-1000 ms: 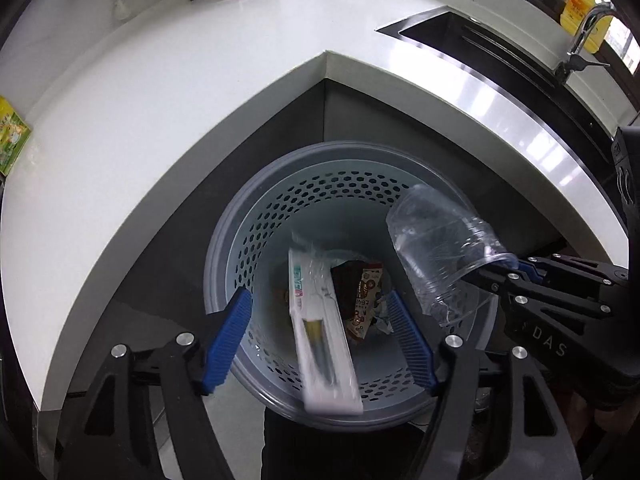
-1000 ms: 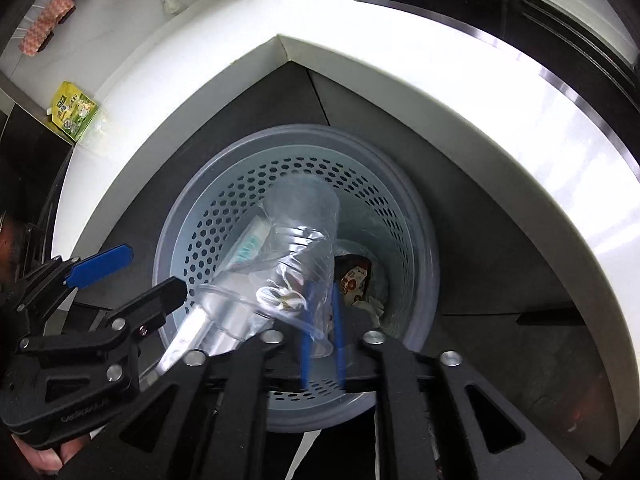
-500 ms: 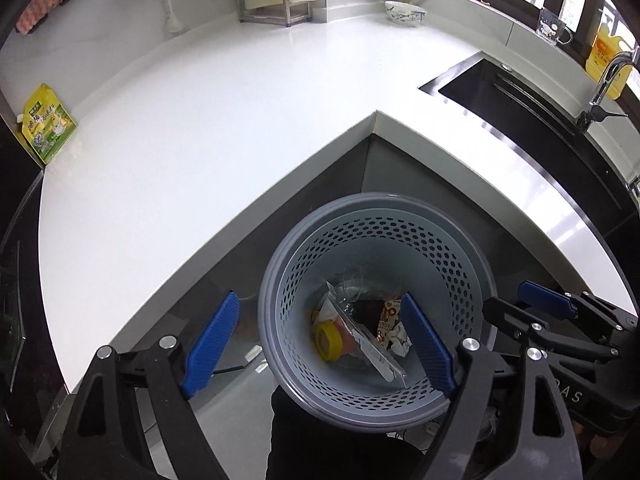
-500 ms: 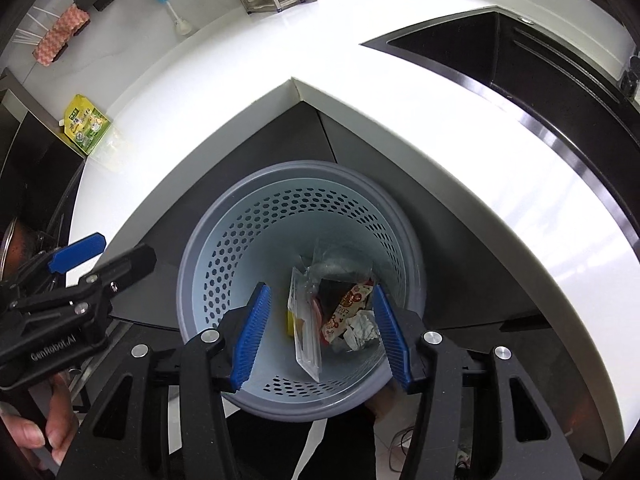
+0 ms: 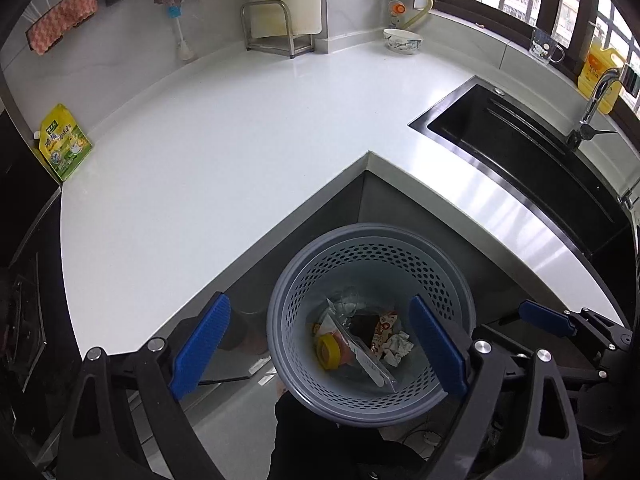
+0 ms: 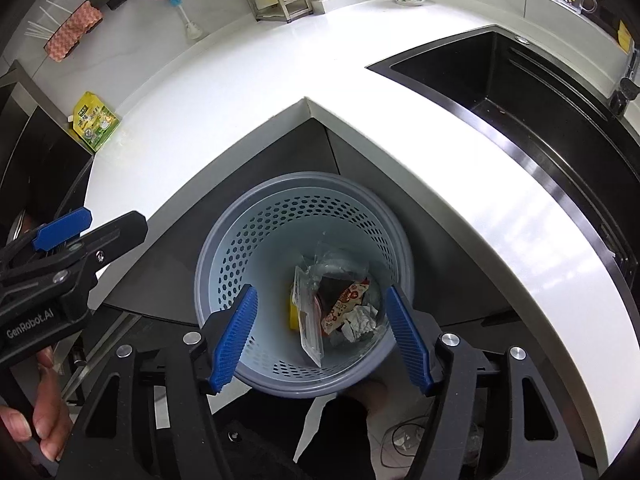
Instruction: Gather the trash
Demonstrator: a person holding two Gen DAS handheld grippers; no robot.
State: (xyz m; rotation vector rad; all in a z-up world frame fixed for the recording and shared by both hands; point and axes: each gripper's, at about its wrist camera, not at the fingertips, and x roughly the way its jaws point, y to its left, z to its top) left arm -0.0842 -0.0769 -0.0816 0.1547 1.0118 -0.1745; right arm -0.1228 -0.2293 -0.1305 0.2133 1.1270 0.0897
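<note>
Both grippers have risen since the earlier frame, their jaws just opening, and the clear plastic cup now lies inside the grey perforated plastic bin at lower centre. Left gripper and right gripper gape wide, empty.

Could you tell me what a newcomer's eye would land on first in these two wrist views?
First the grey perforated waste basket, standing on the floor in the inner corner of the white L-shaped countertop, with wrappers, a crumpled tissue and a yellow cap lying at its bottom. Next the blue-padded left gripper and right gripper, both open and empty above it. The black sink is set into the counter's right side.
</note>
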